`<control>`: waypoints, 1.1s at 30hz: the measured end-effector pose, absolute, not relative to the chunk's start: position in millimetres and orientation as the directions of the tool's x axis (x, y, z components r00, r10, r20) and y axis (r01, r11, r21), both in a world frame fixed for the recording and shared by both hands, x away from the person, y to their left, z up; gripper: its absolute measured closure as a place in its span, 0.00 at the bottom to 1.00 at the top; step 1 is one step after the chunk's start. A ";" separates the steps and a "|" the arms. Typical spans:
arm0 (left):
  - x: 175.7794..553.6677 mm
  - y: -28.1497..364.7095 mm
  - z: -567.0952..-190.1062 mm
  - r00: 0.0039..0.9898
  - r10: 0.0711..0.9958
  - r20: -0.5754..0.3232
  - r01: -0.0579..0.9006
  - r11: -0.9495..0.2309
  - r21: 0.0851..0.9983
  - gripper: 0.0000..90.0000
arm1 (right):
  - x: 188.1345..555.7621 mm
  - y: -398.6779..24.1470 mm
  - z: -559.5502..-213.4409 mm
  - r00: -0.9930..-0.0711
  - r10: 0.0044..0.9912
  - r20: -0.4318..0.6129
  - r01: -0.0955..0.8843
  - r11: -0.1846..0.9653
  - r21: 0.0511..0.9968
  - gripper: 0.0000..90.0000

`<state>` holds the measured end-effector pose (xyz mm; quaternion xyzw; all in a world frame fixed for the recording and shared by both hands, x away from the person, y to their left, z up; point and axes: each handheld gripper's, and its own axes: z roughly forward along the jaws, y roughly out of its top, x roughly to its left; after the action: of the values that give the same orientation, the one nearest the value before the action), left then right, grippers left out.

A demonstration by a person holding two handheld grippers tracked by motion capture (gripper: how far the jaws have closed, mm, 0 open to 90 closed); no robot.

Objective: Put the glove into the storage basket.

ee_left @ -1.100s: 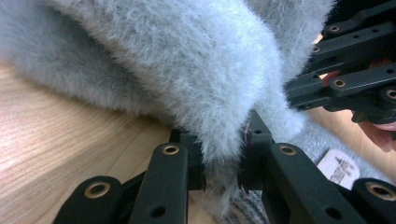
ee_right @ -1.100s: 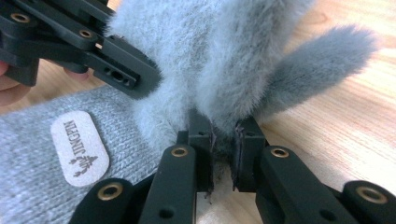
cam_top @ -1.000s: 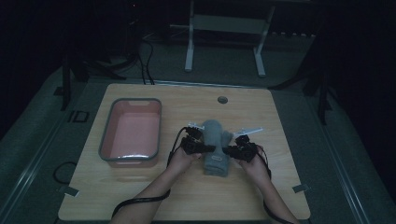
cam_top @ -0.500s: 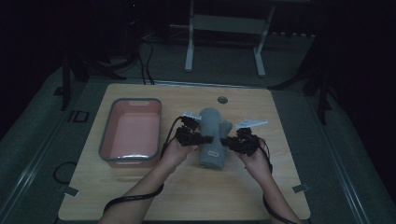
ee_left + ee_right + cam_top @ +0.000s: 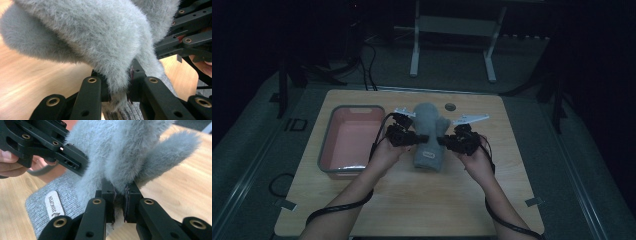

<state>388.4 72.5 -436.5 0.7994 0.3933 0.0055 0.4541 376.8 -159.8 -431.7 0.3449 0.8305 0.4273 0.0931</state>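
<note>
Since the grey mitten (image 5: 430,134) has been carried farther from the person, it is still pinched between left gripper (image 5: 411,138) and right gripper (image 5: 443,141), suggesting repositioning.

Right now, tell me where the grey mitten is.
In the high view the grey mitten lies mid-table, right of the pink tray, pinched between the left gripper and the right gripper.

mitten (image 5: 428,131) grey, fuzzy | tray (image 5: 328,150) pink inside, grey rim | table (image 5: 422,200) light wood
</note>
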 end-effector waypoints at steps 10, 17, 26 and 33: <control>386.5 114.7 -414.8 0.675 0.668 -0.314 0.611 -0.267 0.745 0.86 | 387.2 -119.4 -411.2 -0.779 0.612 0.135 0.458 0.410 0.789 0.91; 382.5 150.5 -404.7 0.646 0.703 -0.297 0.623 -0.259 0.738 0.86 | 393.8 -75.5 -402.1 -0.809 0.574 0.128 0.435 0.436 0.788 0.91; 376.7 203.8 -398.4 0.585 0.757 -0.291 0.651 -0.224 0.725 0.86 | 402.6 -17.9 -397.6 -0.842 0.521 0.140 0.417 0.465 0.781 0.91; 371.5 242.2 -399.9 0.539 0.798 -0.271 0.675 -0.217 0.705 0.86 | 407.9 24.6 -404.0 -0.858 0.484 0.173 0.424 0.475 0.771 0.91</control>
<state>371.5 242.2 -399.9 0.7764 0.4743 0.0749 0.4083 407.9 24.6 -404.0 0.2646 0.8582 0.4385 0.0345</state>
